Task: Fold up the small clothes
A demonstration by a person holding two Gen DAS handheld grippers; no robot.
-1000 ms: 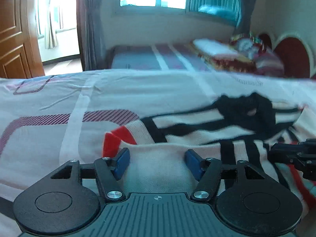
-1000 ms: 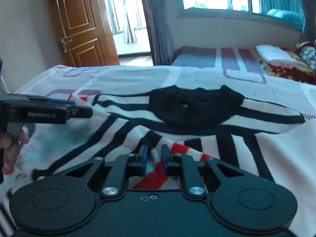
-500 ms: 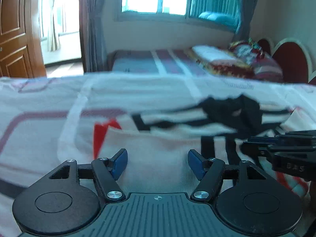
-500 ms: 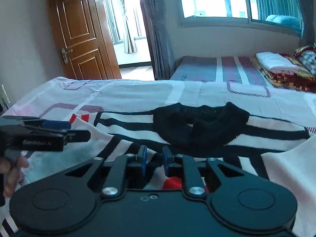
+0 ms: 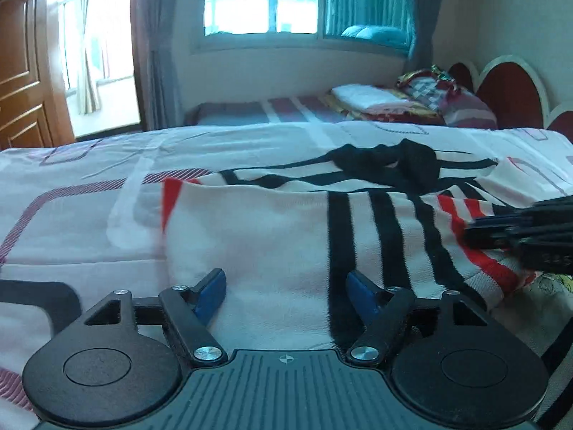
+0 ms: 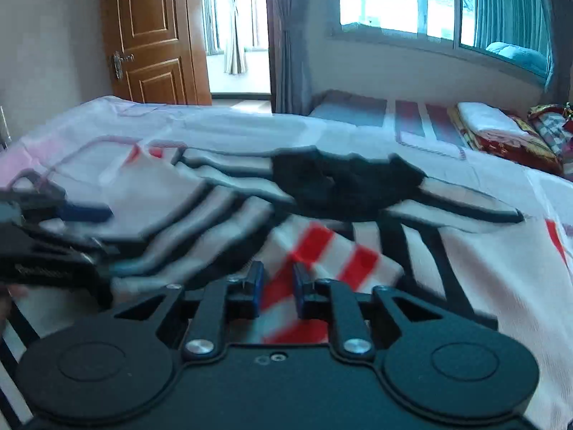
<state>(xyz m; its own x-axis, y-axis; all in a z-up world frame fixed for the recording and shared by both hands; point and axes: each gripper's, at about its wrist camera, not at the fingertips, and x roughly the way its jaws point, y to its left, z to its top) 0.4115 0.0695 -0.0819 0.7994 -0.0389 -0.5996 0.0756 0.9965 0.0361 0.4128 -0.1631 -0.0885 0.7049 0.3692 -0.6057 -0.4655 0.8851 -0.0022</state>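
Observation:
A small white sweater (image 5: 272, 229) with black and red stripes and a black collar (image 5: 390, 165) lies on the bed. My left gripper (image 5: 286, 290) is open, its blue pads either side of a white fold of the sweater. My right gripper (image 6: 277, 286) is shut on the red-striped sleeve end (image 6: 322, 254) of the sweater (image 6: 465, 268) and holds it over the body. The right gripper shows at the right edge of the left wrist view (image 5: 530, 229); the left gripper shows blurred at the left of the right wrist view (image 6: 53, 236).
The bed sheet (image 5: 89, 208) is pale with maroon outlines. A second bed (image 5: 286, 107) with folded blankets (image 5: 412, 104) stands behind. A wooden door (image 6: 150, 32) and curtains (image 6: 290, 36) lie beyond, and a red headboard (image 5: 508, 93) is at the right.
The right gripper has carried the red-striped sleeve end leftward and inward over the sweater body. The left gripper stays open and has shifted slightly along the fold.

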